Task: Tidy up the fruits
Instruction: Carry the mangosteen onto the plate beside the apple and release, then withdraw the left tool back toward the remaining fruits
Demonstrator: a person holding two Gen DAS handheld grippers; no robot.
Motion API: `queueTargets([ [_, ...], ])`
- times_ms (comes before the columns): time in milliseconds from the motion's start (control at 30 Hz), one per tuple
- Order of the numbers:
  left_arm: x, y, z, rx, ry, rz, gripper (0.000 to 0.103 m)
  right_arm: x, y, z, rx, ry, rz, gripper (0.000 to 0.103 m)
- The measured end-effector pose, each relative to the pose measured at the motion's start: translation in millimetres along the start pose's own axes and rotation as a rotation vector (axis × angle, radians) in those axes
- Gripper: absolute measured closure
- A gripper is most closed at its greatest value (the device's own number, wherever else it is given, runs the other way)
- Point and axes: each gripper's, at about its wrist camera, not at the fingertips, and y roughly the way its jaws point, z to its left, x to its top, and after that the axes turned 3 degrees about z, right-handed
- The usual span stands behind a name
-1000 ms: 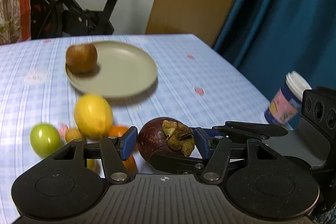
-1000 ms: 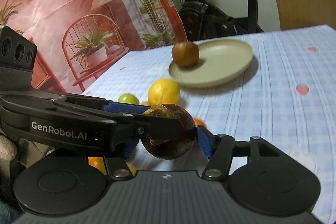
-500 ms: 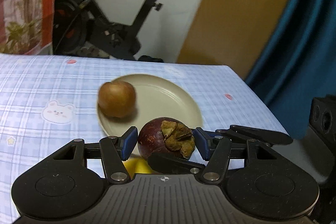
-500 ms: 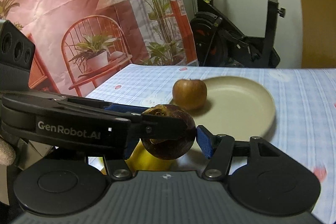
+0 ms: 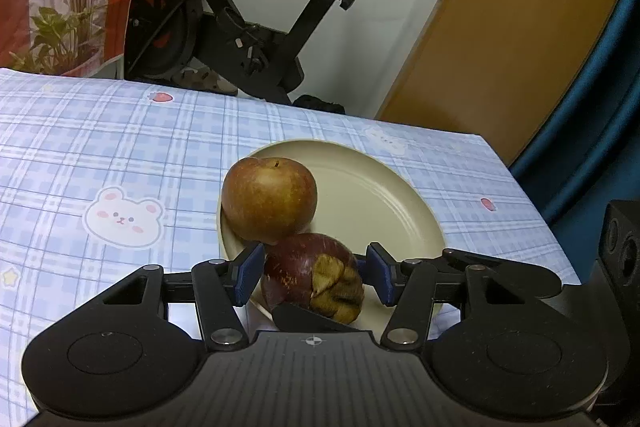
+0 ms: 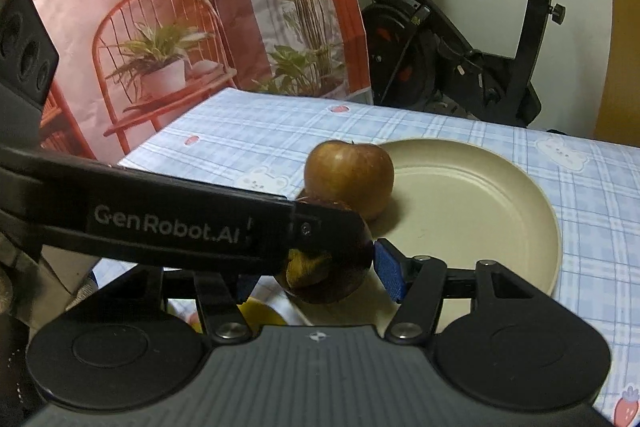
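apple (image 5: 269,198): 1 | mangosteen (image 5: 310,277): 1 | plate (image 5: 384,195): 1 | yellow fruit (image 6: 258,313): 1, partly hidden | exercise bike (image 5: 240,27): 1

This is a room in a home. A table (image 5: 100,147) with a checked blue cloth stands near, and far behind it are an exercise bike (image 5: 248,27), a teal curtain (image 5: 600,115) and a plant-printed backdrop (image 6: 180,7).

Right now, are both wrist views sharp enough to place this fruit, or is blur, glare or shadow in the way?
Left wrist view: sharp, dim warm light, the dark purple mangosteen and brownish-red apple crisp; straight edges bow. Right wrist view: sharp too, no glare on the round beige plate, but the other black tool blocks the fruit's left side.
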Motion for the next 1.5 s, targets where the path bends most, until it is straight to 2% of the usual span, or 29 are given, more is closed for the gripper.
queueTargets([
  [133, 0, 5, 6, 0.028, 0.017, 0.006, 0.045, 2, 9, -4, 0.002, 0.030, 0.010, 0.041],
  [300, 2, 2, 18, 0.032, -0.021, -0.008, 0.045, 11, 16, -3, 0.010, 0.063, 0.009, 0.041],
  [667, 3, 2, 16, 0.065, -0.011, -0.018, 0.045, 12, 17, 6, -0.010, 0.023, 0.004, 0.041],
  [1100, -7, -58, 3, 0.079, 0.044, -0.111, 0.044, -7, -50, -2, -0.017, 0.100, -0.058, 0.041],
  [1267, -25, -89, 0, 0.065, 0.037, -0.120, 0.044, -28, -79, 7, -0.018, 0.113, -0.097, 0.041],
  [1500, -68, -122, -9, 0.055, 0.046, -0.109, 0.044, -60, -113, 26, 0.000, 0.106, -0.120, 0.041],
])
